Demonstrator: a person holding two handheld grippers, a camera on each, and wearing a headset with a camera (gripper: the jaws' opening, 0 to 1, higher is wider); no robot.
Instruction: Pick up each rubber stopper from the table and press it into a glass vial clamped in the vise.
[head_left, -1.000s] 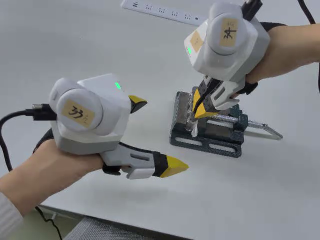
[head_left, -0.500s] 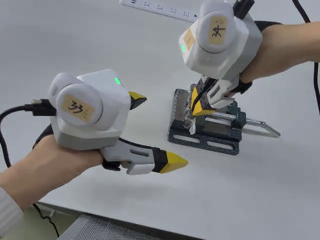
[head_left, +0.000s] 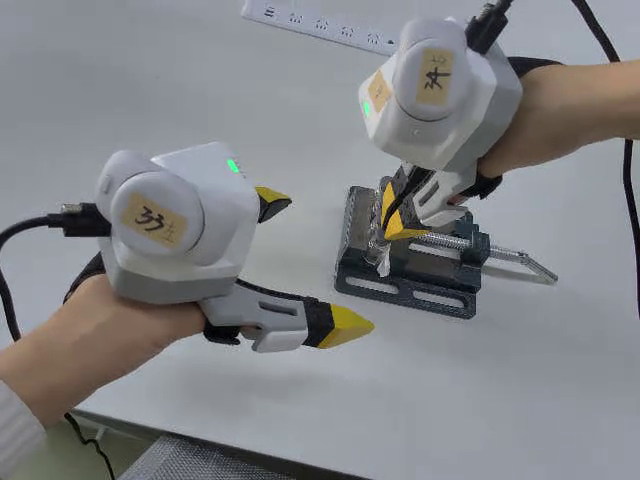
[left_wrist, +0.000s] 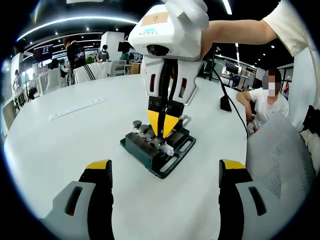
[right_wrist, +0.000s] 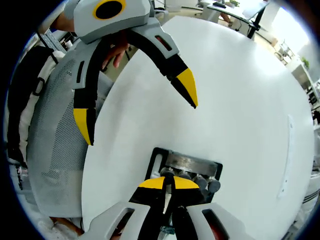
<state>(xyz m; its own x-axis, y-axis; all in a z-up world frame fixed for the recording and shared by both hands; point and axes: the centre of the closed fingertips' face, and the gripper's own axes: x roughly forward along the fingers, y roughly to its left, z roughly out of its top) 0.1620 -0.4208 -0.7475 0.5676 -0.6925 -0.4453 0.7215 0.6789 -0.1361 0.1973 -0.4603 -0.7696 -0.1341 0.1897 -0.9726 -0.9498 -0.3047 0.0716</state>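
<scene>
Pressing is judged to be under way: the right gripper (head_left: 398, 222) is held over the vise (head_left: 440, 285), jaws clenched at the top of a glass vial (head_left: 383, 257); whether a rubber stopper is pinched there cannot be told. Neighbouring vials (left_wrist: 145, 131) are seen already capped with dark stoppers (left_wrist: 136, 123). The left gripper (head_left: 325, 264) is held well apart, jaws released and empty. A power strip (head_left: 320, 22) is laid on the white table (head_left: 150, 90); an open-plan office is seen beyond.

This is an open-plan office: long ceiling lights (left_wrist: 75, 21), a white pillar (left_wrist: 112, 44) and people (left_wrist: 75, 52) at desks in the background. A grey mesh chair (left_wrist: 280, 160) stands beside the white table (head_left: 150, 90), which holds a power strip (head_left: 320, 22).
</scene>
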